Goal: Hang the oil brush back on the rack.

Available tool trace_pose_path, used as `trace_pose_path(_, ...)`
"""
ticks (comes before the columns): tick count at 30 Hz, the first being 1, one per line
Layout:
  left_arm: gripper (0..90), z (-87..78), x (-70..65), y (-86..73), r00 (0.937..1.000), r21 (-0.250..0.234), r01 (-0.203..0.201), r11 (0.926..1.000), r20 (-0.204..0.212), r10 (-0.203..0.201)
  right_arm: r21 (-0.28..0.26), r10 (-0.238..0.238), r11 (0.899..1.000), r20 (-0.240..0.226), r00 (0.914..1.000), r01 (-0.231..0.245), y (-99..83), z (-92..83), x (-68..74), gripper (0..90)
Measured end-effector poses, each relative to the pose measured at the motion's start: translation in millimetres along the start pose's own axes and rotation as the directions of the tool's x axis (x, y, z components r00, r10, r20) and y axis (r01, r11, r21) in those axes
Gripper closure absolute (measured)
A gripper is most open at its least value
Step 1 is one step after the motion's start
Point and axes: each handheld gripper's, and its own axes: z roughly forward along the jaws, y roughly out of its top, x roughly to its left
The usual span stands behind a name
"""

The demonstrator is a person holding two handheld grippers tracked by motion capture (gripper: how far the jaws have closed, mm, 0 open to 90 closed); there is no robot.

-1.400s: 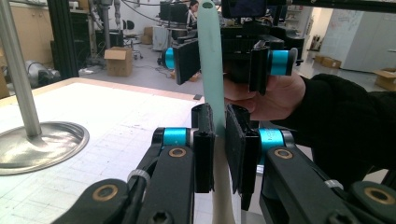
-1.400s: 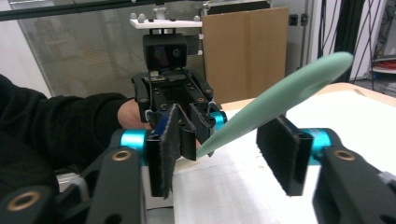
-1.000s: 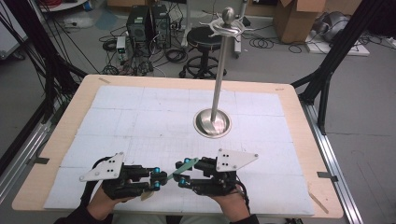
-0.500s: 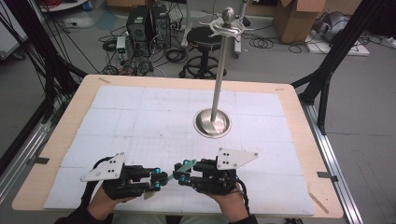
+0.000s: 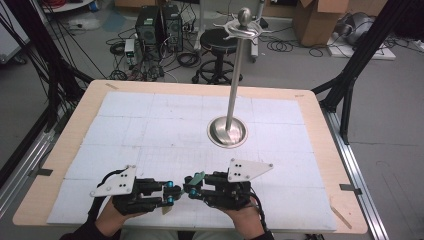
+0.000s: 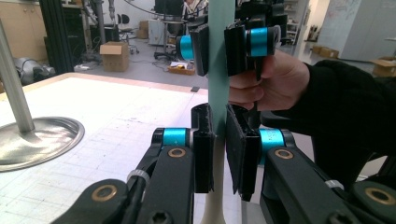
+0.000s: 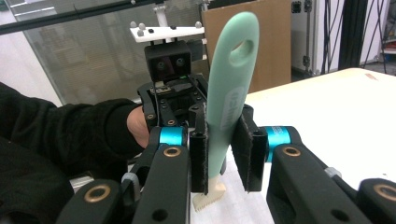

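Note:
A utensil with a mint-green handle [image 7: 233, 70] and a cream toothed end [image 7: 208, 198] is held between two grippers near the table's front edge. My left gripper [image 6: 219, 140] is shut on its lower part, where green meets cream. My right gripper [image 7: 222, 149] faces it from the other side, and its jaws have just been closing on the handle, with the pads now pressing on it. In the high view the left gripper [image 5: 172, 192] and the right gripper [image 5: 190, 186] meet tip to tip, and the green handle [image 5: 199, 176] pokes out between them.
A metal stand with a round base [image 5: 227, 132] and a tall pole [image 5: 234, 75] rises at the table's middle, beyond the grippers. White gridded sheets [image 5: 150, 130] cover the wooden table [image 5: 50, 190]. A stool, computers and boxes stand on the floor behind.
The right gripper's jaws have drawn in a little on the green handle. Both hands have kept their places.

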Motion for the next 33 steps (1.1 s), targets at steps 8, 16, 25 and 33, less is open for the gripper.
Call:
trace_pose_path(8,50.7,5.5,1.4,-2.2,0.9992,0.072,0.039,0.9966,0.002,-0.040,0.009,0.008,1.000,-0.002,1.0000,-0.008,2.5,-1.5,-1.5,77.8)
trace_pose_path(16,50.4,4.8,0.7,0.3,0.9944,0.028,0.083,0.9962,0.064,-0.084,0.027,0.005,1.000,-0.072,0.9974,-0.003,11.0,7.4,0.1,78.0)
trace_pose_path(25,55.7,5.1,0.6,0.9,0.9831,0.018,0.118,0.9928,0.139,-0.120,0.033,-0.005,0.999,-0.199,0.9799,0.012,18.6,20.9,-1.0,78.1)
trace_pose_path(33,65.9,4.0,-0.2,1.4,0.9763,0.015,0.124,0.9921,0.176,-0.125,0.000,0.008,1.000,-0.299,0.9543,-0.009,19.8,27.5,-9.4,78.2)
